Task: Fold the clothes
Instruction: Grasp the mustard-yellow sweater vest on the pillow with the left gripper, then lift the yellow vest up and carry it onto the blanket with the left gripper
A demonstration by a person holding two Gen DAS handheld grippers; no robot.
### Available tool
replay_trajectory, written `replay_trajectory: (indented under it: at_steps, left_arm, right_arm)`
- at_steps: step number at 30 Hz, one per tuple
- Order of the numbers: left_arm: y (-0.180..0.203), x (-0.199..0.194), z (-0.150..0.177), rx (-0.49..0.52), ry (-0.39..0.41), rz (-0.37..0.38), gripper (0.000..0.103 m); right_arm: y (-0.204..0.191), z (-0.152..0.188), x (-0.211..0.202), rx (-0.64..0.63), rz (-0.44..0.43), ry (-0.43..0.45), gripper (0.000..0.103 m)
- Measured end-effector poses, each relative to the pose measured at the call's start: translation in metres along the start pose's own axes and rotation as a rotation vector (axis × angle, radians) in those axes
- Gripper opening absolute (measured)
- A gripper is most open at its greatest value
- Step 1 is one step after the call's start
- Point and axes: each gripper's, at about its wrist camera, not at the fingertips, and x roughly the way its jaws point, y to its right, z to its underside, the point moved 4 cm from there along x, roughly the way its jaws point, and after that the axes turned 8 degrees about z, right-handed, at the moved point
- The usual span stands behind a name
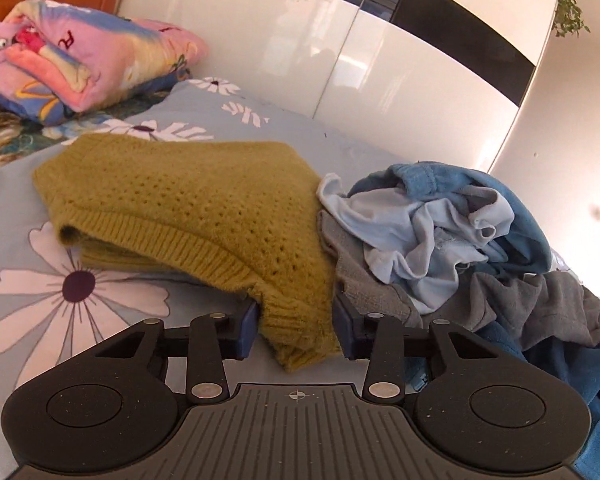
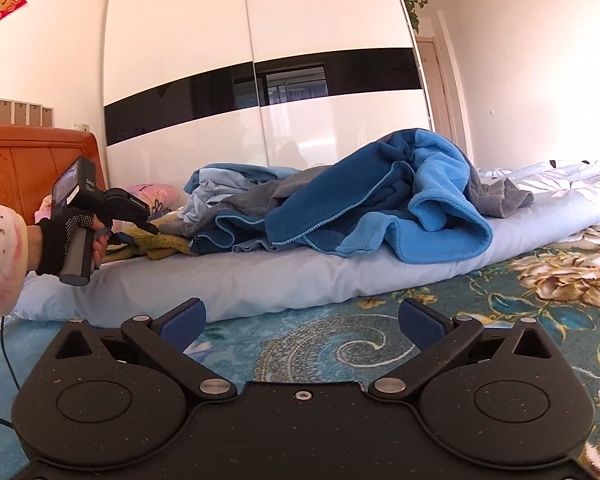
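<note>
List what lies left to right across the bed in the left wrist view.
Folded pink blanket at the far left, then the mustard knit sweater, its hem between the left gripper fingers, then the crumpled pale blue garment, then the blue fleece.

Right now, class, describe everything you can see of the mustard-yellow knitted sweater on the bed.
The mustard-yellow sweater is open-weave knit with ribbed edges, folded over itself into a flat bundle on the floral duvet. Its right side touches the clothes pile. One ribbed corner sits between the jaws of the left hand-held gripper, which look closed on it.
</note>
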Motion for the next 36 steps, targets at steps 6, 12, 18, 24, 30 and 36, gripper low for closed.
replay_trajectory:
  at_steps: [6,12,18,24,30,36]
  left_arm:
    - [0.007,0.010,-0.006,0.050,0.023,0.001,0.036]
    - [0.006,0.012,0.004,-0.023,0.089,-0.021,0.008]
    - [0.011,-0.022,-0.014,-0.141,0.204,0.094,0.006]
    - [0.037,-0.079,-0.047,-0.248,0.298,0.261,0.005]
    - [0.086,-0.169,-0.092,-0.172,0.366,0.378,0.005]
    - [0.142,-0.282,-0.111,-0.030,0.397,0.481,0.005]
  right_arm:
    - [0.013,0.003,0.000,0.054,0.014,-0.027,0.102]
    - [0.013,0.004,-0.004,0.052,0.010,-0.020,0.102]
    - [0.012,0.003,-0.008,0.043,0.010,-0.007,0.102]
    - [0.006,0.000,-0.012,0.017,0.004,0.014,0.102]
    - [-0.004,-0.015,-0.016,0.015,-0.002,0.035,0.102]
    - [-0.013,-0.056,-0.059,-0.018,-0.044,0.085,0.102]
